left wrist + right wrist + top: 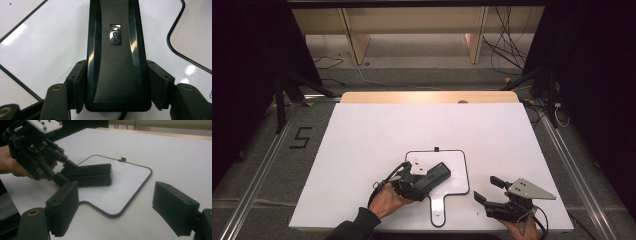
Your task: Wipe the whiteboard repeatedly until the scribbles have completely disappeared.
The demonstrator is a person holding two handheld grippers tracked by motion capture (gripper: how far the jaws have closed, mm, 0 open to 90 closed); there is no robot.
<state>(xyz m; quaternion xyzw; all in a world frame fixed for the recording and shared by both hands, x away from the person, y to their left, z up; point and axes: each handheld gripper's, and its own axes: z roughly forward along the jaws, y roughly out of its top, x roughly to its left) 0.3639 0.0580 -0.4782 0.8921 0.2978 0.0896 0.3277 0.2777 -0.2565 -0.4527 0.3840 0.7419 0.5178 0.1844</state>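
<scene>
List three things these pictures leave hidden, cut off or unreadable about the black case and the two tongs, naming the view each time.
1. Left gripper view: the black case runs past the top edge, so its far end is cut off.
2. High view: the left tongs cover the case's near end.
3. Right gripper view: the right tongs are cut off at the bottom edge.

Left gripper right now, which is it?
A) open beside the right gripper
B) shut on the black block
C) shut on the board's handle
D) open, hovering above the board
B: in the left gripper view both pads press the sides of the black block, and the high view shows the left gripper on that block over the board.
</scene>
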